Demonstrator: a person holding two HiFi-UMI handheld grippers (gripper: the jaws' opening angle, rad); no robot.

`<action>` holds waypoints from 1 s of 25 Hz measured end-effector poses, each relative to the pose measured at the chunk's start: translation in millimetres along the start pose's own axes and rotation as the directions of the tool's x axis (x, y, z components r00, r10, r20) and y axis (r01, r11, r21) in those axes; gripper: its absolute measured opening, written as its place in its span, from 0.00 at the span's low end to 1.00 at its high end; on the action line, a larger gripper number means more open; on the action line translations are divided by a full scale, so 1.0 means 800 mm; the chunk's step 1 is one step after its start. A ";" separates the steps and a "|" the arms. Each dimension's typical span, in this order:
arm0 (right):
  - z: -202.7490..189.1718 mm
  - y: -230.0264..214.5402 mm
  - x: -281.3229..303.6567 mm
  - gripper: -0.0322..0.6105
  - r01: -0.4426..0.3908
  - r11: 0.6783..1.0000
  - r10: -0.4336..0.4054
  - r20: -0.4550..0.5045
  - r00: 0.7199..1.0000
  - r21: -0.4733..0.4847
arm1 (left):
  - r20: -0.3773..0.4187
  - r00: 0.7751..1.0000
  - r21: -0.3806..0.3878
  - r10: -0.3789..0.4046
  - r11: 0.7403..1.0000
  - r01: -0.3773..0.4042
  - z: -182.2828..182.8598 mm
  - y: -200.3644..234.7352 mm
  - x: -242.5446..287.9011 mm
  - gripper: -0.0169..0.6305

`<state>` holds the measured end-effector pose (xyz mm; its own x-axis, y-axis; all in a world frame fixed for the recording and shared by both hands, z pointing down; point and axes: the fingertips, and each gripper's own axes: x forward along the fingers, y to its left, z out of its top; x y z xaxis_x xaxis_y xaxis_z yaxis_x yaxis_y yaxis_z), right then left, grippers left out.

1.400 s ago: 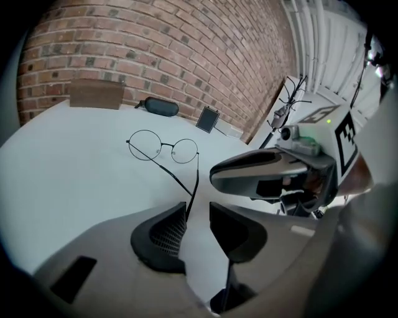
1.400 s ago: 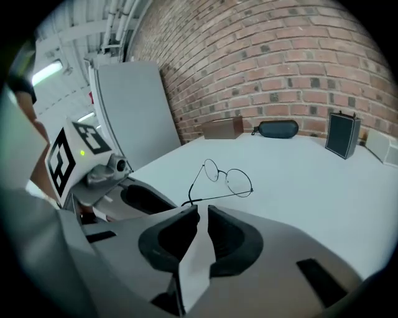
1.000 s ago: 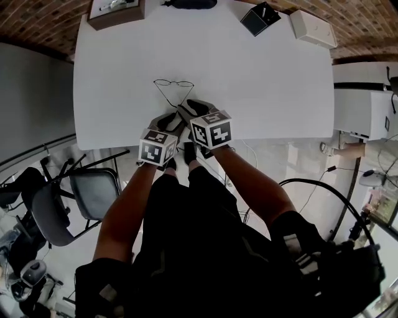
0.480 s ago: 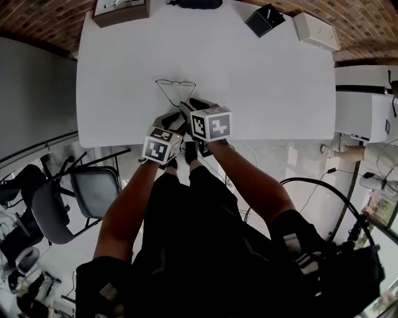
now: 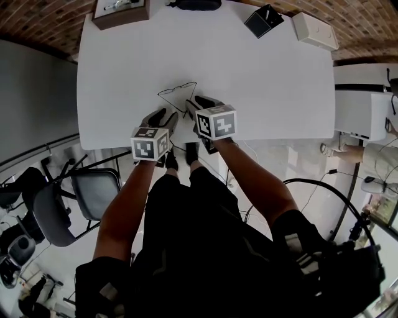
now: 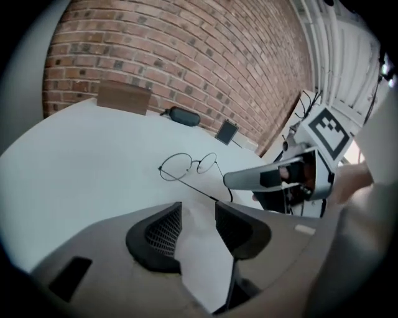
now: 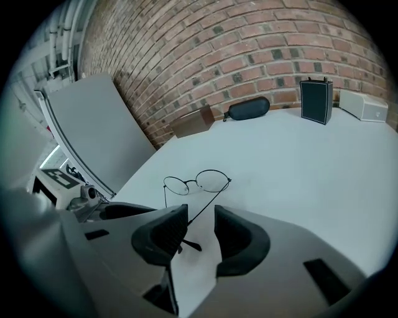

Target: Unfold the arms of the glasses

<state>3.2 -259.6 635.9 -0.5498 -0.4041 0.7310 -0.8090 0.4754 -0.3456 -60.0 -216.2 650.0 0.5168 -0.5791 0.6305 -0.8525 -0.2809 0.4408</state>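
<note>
Surface: white table [image 5: 280, 81], brick wall [image 7: 249, 49] behind.
Glasses [image 5: 177, 91]: frame centre, one arm lying between right jaws.
Right gripper [image 7: 200, 217]: jaws narrowly apart, not clamping.
Left gripper [image 6: 198, 212]: narrow gap, empty.
Brown box [image 5: 118, 11]: upper left, pale contents unclear.
Dark case [image 5: 194, 4]: top edge, cut off.

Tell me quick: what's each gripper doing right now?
Left gripper: open, nothing between its jaws.
Right gripper: open; one arm of the glasses runs between its jaws, not clamped.
</note>
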 end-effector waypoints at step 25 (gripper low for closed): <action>0.003 -0.021 -0.007 0.23 0.024 0.999 -0.024 0.003 1.000 -0.022 | 0.006 0.999 0.038 0.054 0.998 -0.054 0.044 0.024 0.014 0.29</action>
<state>19.4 -267.2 636.7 -0.5310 -0.4177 0.7373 -0.8171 0.4829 -0.3149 -73.1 -254.9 642.8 0.4695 -0.5978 0.6497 -0.8817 -0.2782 0.3812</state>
